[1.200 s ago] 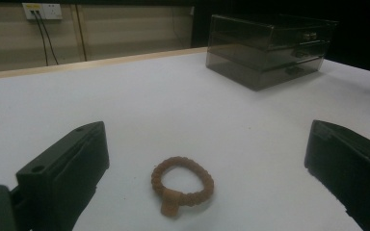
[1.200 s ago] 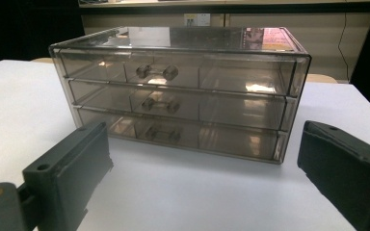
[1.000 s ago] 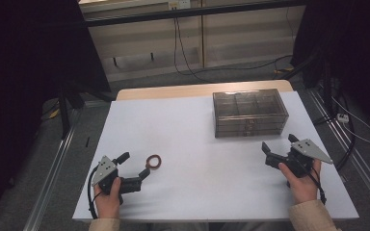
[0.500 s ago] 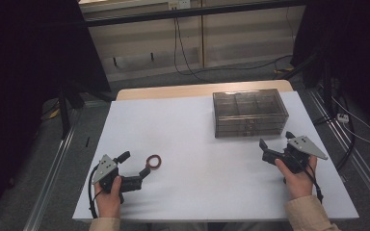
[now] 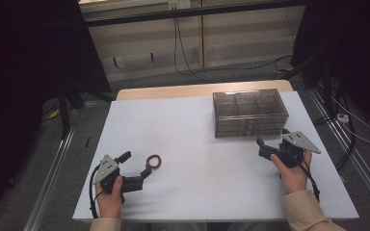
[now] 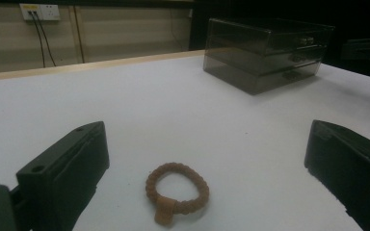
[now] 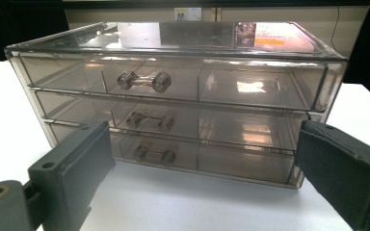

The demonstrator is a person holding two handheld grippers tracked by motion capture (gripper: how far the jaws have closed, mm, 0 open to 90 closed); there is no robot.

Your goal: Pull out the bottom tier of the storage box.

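While held low over the white table near its front left corner, left gripper spread wide, jaws well apart and gripping nothing. Just past the fingertips, lying flat on the table: a small reddish-brown beaded ring, seen in the left gripper view centred in the gap between the two black jaws, with a short tab at its near edge, touching neither jaw. Farther out on the right side of the table, right gripper likewise spread wide and empty, held in a hand with a light sleeve behind it, pointing toward a smoky clear drawer box. Just in front of that box, jaws close to its lower front edge but apart from it. In the right gripper view, three stacked drawers, all shut, each with a small clear bar handle left of centre. Ring and drawer box well apart. Beyond the table's far edge, a pale wall with trailing black cables.
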